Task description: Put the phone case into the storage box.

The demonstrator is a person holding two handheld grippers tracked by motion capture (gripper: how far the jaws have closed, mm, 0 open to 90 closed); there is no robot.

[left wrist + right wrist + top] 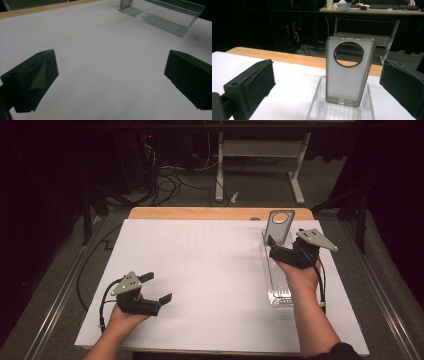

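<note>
On the right side of the white-topped bench (200,270), your right hand-held gripper (327,82) is hovering with its jaws standing wide, holding nothing. Straight ahead of it, the frosted grey translucent phone case with a large round camera cut-out (348,71) is standing upright at the far end of the long clear ribbed plastic tray (278,290), its lower edge resting inside the tray. From the high view, your right hand-held gripper (285,247) is sitting just in front of the case, near it but apart from it, so no grasp is made yet.

Over on the near left, your left hand-held gripper (155,287) is also spreading wide and empty above bare bench surface, well apart from the tray.

Judging by this, you are lining up to pick the case: the approach looks nearly finished, while closing on the case and lifting it out of the tray are not yet done.
</note>
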